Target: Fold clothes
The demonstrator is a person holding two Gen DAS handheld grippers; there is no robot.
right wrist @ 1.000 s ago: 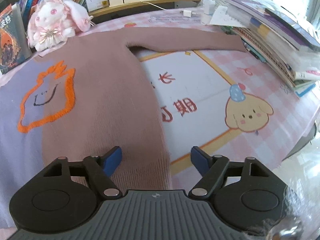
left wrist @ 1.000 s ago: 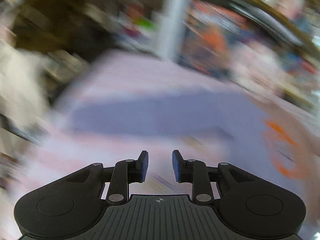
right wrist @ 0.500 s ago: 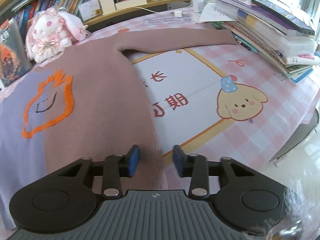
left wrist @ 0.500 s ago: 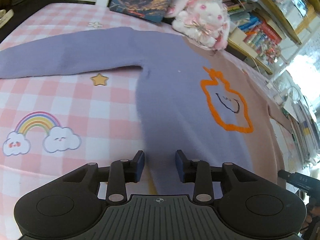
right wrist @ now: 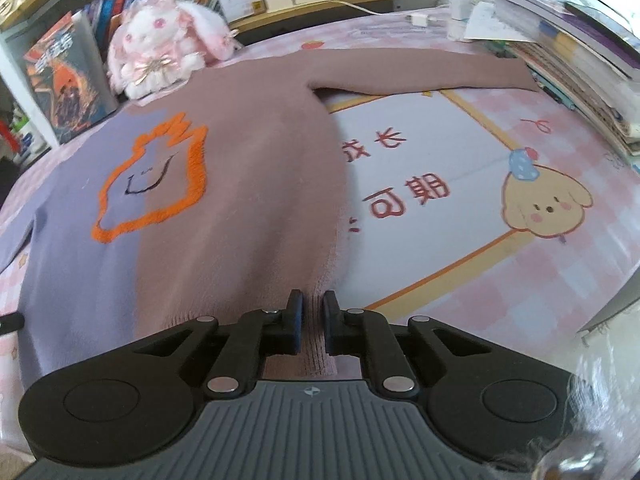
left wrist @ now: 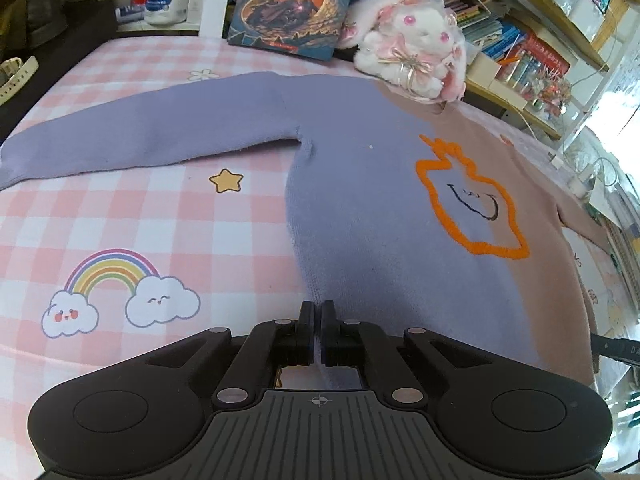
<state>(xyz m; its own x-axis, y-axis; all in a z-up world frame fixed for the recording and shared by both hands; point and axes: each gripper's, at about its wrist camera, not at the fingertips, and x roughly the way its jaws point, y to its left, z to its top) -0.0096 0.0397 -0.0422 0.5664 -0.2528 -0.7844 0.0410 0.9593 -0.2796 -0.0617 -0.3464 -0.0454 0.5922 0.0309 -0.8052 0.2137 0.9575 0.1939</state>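
The bench (left wrist: 120,216) under its pink checked cartoon cover carries the whole scene, with bookshelves, a propped book, a stack of books (right wrist: 580,52) at the right edge and a plush rabbit (left wrist: 412,48) at the far side. Spread flat across the bench is the sweater (left wrist: 360,200), lavender on one half and dusty pink on the other, an orange-outlined motif (left wrist: 472,208) on its chest. Its body runs from the near hem up toward the rabbit; the lavender sleeve (left wrist: 140,140) lies stretched out to the left and the pink sleeve (right wrist: 420,72) to the right, reaching toward the book stack.

The knit looks soft, light and limp. It should drape and sag from any single hold, and its fuzzy surface will likely cling to the cover rather than slide. The ribbed hem seems the firmest edge, so the two hem corners are sound places to grip.

The left gripper (left wrist: 317,332) sits at the lavender hem corner, its fingers pressed nearly together with hem fabric between them. The right gripper (right wrist: 312,326) sits at the pink hem corner, fingers drawn close and pinching the ribbed edge. Held at both corners, the hem could be carried evenly without the body twisting.
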